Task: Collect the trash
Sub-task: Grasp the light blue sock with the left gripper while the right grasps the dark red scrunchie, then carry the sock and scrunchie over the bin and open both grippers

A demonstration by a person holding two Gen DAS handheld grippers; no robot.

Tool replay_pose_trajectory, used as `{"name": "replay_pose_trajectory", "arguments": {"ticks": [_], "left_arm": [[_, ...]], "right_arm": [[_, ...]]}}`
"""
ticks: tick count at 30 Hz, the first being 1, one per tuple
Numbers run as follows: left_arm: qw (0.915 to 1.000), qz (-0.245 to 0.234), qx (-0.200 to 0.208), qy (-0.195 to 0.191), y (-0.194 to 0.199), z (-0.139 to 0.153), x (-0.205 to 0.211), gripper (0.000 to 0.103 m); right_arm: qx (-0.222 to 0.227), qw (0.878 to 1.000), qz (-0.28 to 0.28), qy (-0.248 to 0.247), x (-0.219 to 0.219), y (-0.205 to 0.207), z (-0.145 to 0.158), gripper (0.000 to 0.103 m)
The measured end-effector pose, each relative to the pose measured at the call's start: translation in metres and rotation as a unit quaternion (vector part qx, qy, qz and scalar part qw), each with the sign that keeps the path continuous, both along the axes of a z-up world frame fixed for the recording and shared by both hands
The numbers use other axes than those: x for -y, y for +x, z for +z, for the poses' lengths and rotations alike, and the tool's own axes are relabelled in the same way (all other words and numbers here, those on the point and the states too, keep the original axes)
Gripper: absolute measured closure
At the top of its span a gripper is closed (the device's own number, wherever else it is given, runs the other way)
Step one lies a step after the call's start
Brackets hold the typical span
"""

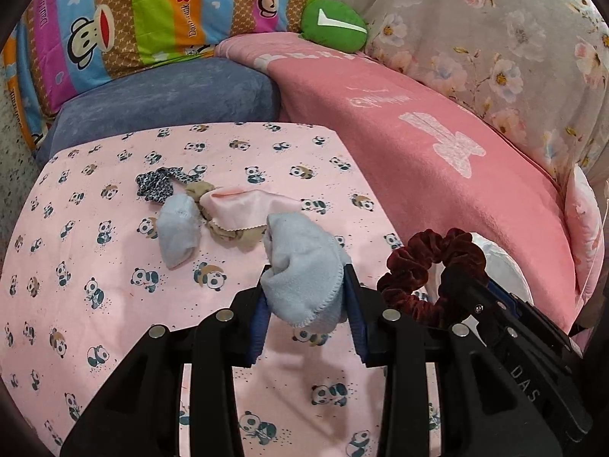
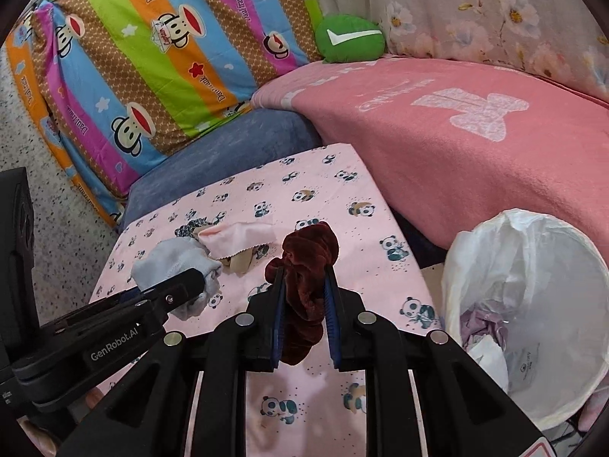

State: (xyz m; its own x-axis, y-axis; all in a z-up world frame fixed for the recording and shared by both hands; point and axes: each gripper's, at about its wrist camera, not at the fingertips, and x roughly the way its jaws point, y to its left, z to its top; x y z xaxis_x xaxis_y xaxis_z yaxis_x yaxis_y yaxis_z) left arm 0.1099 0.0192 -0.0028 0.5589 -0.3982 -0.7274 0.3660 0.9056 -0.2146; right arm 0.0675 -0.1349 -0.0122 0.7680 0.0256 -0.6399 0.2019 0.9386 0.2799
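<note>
Scrunchie (image 2: 306,282) clamped in right hand-held gripper (image 2: 304,304); left hand-held gripper (image 1: 306,297) grips sock (image 1: 304,266).

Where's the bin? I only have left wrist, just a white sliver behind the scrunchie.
Observer: The bin, lined with a white bag, stands off the right edge of the panda cloth, below the pink blanket.
Operator: Empty?
Observer: No. Crumpled lilac and white scraps lie at its bottom.
Operator: Right grip on the scrunchie?
Observer: The right gripper is shut on the scrunchie, which bunches above the fingertips and hangs down between the fingers.
</note>
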Motion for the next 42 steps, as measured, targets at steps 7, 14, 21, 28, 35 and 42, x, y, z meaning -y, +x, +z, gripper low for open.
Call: {"name": "replay_pose_trajectory", "arguments": {"ticks": [7,14,21,28,35,42], "left_arm": [[0.9990,-0.041,0.019,0.002,-0.028,0.019,0.037,0.069],[0.9962,-0.083,0.027,0.004,-0.049,0.026,0.075,0.069],[0.9926,-0.119,0.022,0.008,-0.065,0.023,0.111,0.068],[0.9888,-0.147,0.019,0.020,-0.077,0.018,0.144,0.068],[0.9858,-0.164,0.014,0.029,-0.083,0.013,0.167,0.068],[0.9850,-0.169,0.009,0.037,-0.086,0.008,0.181,0.056]], "right_arm": [[0.022,0.999,-0.045,0.010,0.045,-0.036,0.018,0.085],[0.026,0.996,-0.088,0.019,0.089,-0.068,0.021,0.085],[0.022,0.992,-0.119,0.026,0.124,-0.089,0.013,0.085],[0.015,0.989,-0.141,0.034,0.153,-0.102,0.001,0.085],[0.012,0.987,-0.155,0.042,0.170,-0.110,-0.007,0.084],[0.008,0.985,-0.165,0.043,0.179,-0.115,-0.011,0.079]]}}
